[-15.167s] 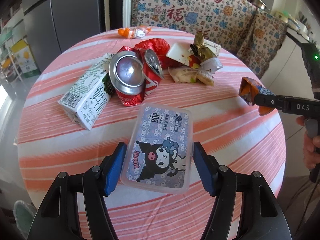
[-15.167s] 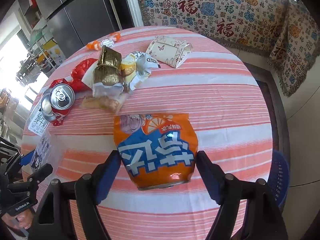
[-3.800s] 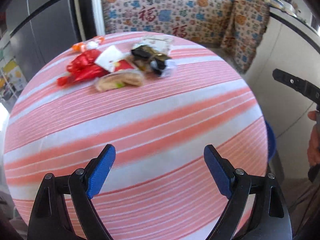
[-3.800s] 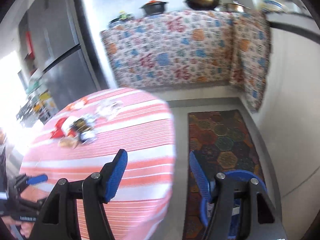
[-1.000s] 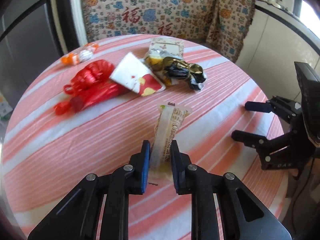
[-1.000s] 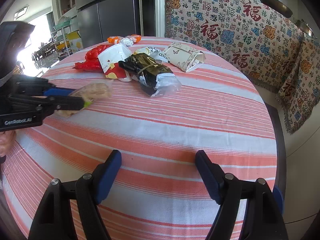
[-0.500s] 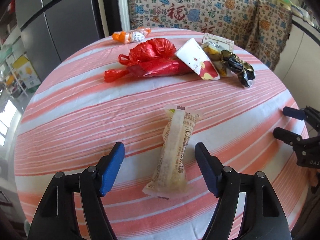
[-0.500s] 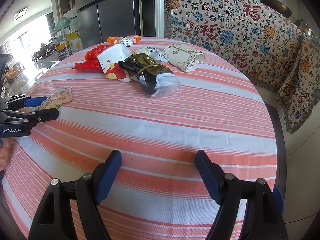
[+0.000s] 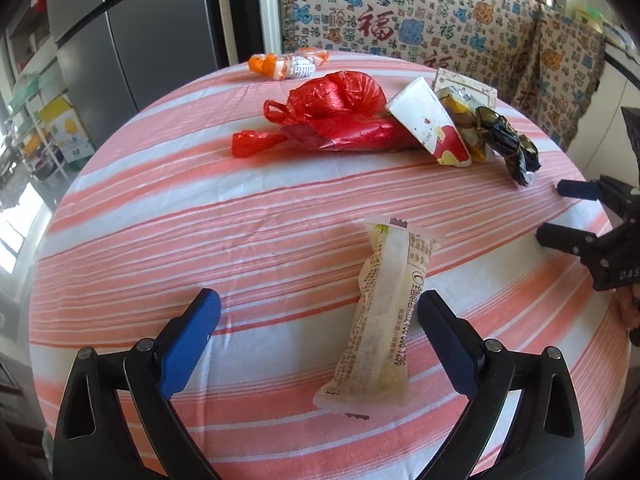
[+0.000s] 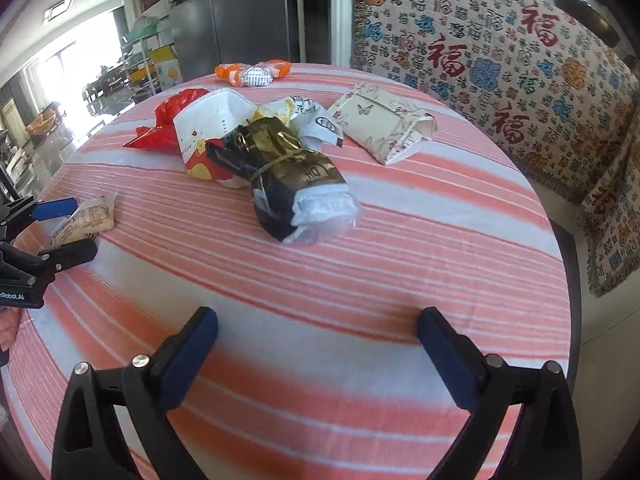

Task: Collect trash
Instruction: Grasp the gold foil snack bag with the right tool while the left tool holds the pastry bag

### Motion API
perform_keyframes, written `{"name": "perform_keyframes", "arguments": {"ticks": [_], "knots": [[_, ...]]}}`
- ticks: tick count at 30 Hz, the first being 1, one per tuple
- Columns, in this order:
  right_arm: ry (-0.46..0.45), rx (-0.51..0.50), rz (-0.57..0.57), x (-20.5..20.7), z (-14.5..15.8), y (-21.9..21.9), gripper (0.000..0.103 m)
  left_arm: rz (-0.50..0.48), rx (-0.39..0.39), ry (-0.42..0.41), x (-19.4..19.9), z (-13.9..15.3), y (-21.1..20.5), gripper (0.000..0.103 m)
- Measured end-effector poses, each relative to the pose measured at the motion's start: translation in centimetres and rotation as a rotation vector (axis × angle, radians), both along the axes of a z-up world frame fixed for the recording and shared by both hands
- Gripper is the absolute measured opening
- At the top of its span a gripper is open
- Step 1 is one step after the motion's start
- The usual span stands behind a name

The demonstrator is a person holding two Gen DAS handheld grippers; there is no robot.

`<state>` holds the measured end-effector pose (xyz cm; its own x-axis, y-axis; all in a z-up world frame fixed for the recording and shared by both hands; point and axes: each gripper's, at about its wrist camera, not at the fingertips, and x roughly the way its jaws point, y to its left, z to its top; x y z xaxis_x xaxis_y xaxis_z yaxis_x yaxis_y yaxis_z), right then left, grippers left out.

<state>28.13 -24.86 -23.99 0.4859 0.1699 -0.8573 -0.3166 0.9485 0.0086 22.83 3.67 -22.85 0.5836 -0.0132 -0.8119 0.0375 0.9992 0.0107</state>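
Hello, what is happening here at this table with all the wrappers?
A person is clearing trash from a round table with a striped cloth, one hand-held gripper in each hand. The left hand-held gripper is opening around a long pale snack wrapper that lies on the cloth, not gripped. The right hand-held gripper is also opening, with nothing between its fingers. A red plastic bag, a paper cup and a black-and-gold wrapper remain.

The left gripper [image 9: 318, 322] is showing a black frame of triangular cut-out arms, each carrying silver screw heads, and its fingers [image 9: 188, 338] are wearing bright blue pads. The right gripper [image 10: 318, 338] is showing the same build: black arms, silver screws, blue pads. White lettering is showing on each gripper's black body when seen from the other's camera.
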Motion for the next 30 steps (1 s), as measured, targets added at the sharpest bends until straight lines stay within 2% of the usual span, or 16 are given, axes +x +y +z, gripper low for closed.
{"name": "perform_keyframes", "arguments": {"ticks": [5,9,10,11,12,15,20,21,23,26,30], "knots": [[-0.014,0.007,-0.049,2.7,-0.1,0.3,0.101,-0.004,0.001,0.003,0.2,0.0,-0.1,0.101],[-0.064,0.09,-0.027,3.3,0.6,0.7,0.1,-0.006,0.001,0.005,0.1,0.0,-0.3,0.102],[-0.064,0.109,-0.009,3.3,0.6,0.9,0.093,-0.005,0.001,0.005,0.1,0.0,-0.3,0.102],[-0.047,0.129,0.011,3.2,0.5,1.2,0.074,-0.006,0.001,0.005,0.1,0.0,-0.3,0.102],[-0.01,0.146,0.024,3.1,0.3,1.4,0.062,-0.006,0.001,0.005,0.1,0.0,-0.3,0.102],[0.037,0.156,0.051,1.8,0.7,2.0,0.054,-0.006,0.001,0.005,0.1,0.0,-0.3,0.102],[0.115,0.217,0.07,-2.2,1.2,2.5,0.054,-0.007,0.002,0.005,0.2,0.0,-0.3,0.102],[0.11,0.204,0.065,-2.8,1.2,2.5,0.054,-0.006,0.003,0.004,0.2,0.1,-0.3,0.102],[0.058,0.146,0.043,-3.4,1.6,2.5,0.062,-0.007,0.001,0.005,0.2,0.0,-0.2,0.102],[-0.025,0.099,0.008,-2.3,2.6,2.2,0.064,-0.016,-0.01,0.003,0.1,0.1,-0.2,0.102],[-0.02,0.03,0.053,1.1,2.7,3.1,0.071,-0.057,-0.07,-0.001,-0.6,0.5,0.0,0.101]]}}
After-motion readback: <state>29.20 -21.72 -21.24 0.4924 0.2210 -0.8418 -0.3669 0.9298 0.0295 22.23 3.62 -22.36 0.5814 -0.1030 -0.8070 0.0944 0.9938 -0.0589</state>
